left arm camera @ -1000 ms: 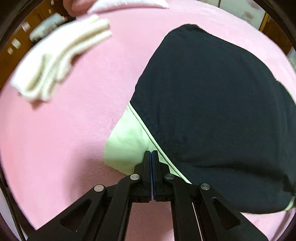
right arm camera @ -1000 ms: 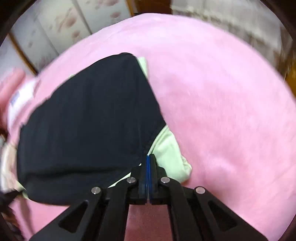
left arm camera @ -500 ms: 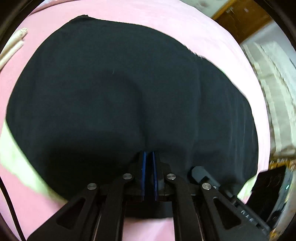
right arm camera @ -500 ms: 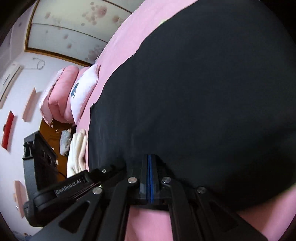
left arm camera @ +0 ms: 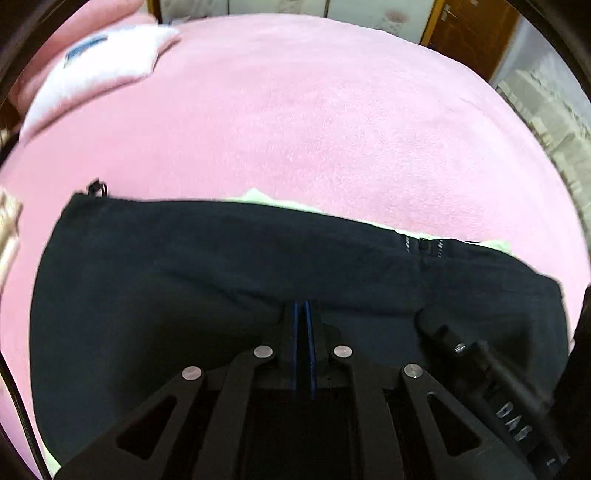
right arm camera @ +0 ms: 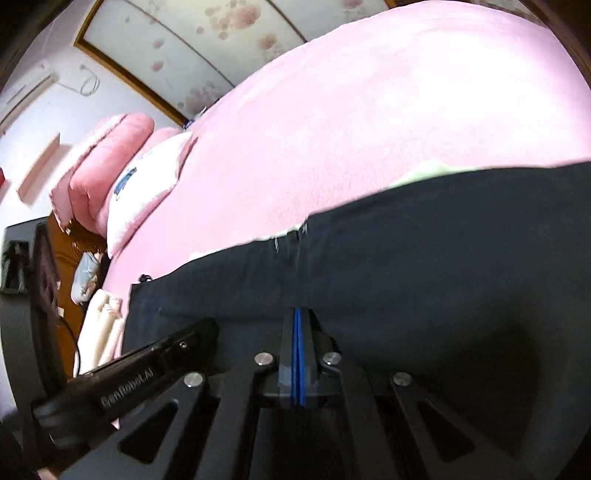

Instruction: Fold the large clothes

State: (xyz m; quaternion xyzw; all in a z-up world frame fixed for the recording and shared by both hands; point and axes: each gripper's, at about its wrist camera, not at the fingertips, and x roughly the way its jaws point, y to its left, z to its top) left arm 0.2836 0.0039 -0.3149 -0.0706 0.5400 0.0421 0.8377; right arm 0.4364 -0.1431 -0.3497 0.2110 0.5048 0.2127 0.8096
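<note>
A black garment with pale green lining (left arm camera: 221, 266) lies across the pink bed (left arm camera: 314, 122); it also shows in the right wrist view (right arm camera: 443, 251). My left gripper (left arm camera: 303, 306) is shut on a fold of the black fabric. My right gripper (right arm camera: 298, 312) is shut on the fabric too, close beside the left one. The right gripper's fingers show at lower right of the left wrist view (left arm camera: 480, 358); the left gripper's fingers show at lower left of the right wrist view (right arm camera: 147, 365). A green strip of lining (left arm camera: 258, 195) peeks out along the far edge.
A white and pink pillow (left arm camera: 92, 70) lies at the bed's far left, with pink bedding (right arm camera: 107, 162) stacked by it. A folded cream garment (right arm camera: 103, 321) lies at the left edge. A wooden door (left arm camera: 472, 29) and patterned wall panels (right arm camera: 207, 48) stand beyond the bed.
Both grippers carried the garment's near edge over and came side by side. The black fabric filled both views; now it lies as a lower band with bare pink bed beyond.
</note>
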